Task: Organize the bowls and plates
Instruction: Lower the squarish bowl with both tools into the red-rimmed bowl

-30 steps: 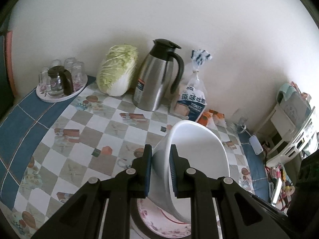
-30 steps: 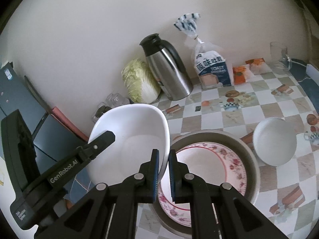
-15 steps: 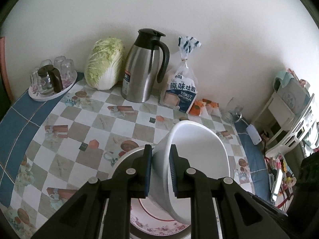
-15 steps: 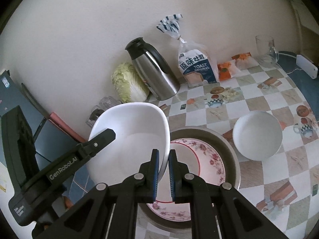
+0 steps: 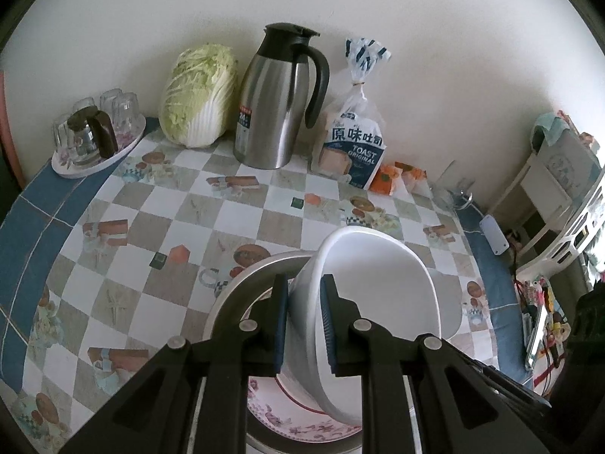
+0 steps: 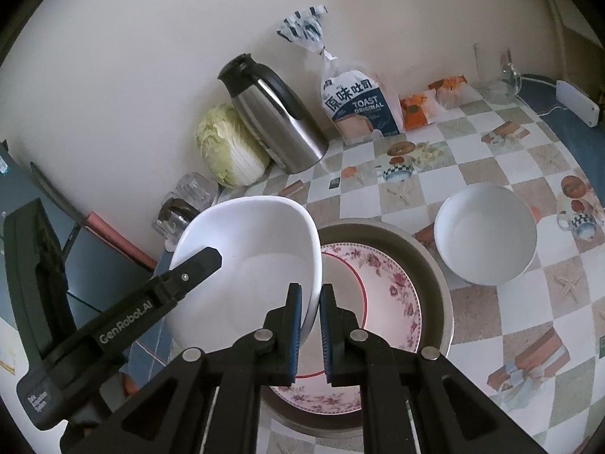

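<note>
A large white bowl [image 6: 249, 257] is held tilted in the air by both grippers. My left gripper [image 5: 304, 304] is shut on its left rim; the bowl [image 5: 374, 295] fills the lower middle of the left wrist view. My right gripper [image 6: 311, 304] is shut on its right rim. Below it a floral plate [image 6: 382, 302] lies inside a grey metal basin [image 6: 431, 265], also seen in the left wrist view [image 5: 242, 283]. A smaller white bowl [image 6: 486, 232] sits on the table to the right of the basin.
On the checkered tablecloth [image 5: 159, 227] by the wall stand a cabbage [image 5: 198, 94], a steel jug [image 5: 280, 98], a toast bag [image 5: 353, 143], orange packets [image 5: 393, 178] and a glass [image 6: 491, 72]. A tray of glasses [image 5: 94, 132] is at far left. A white rack [image 5: 559, 196] stands right.
Both grippers have moved back and up from the wall, still holding the bowl. The basin and the small bowl now show farther up in the views.
</note>
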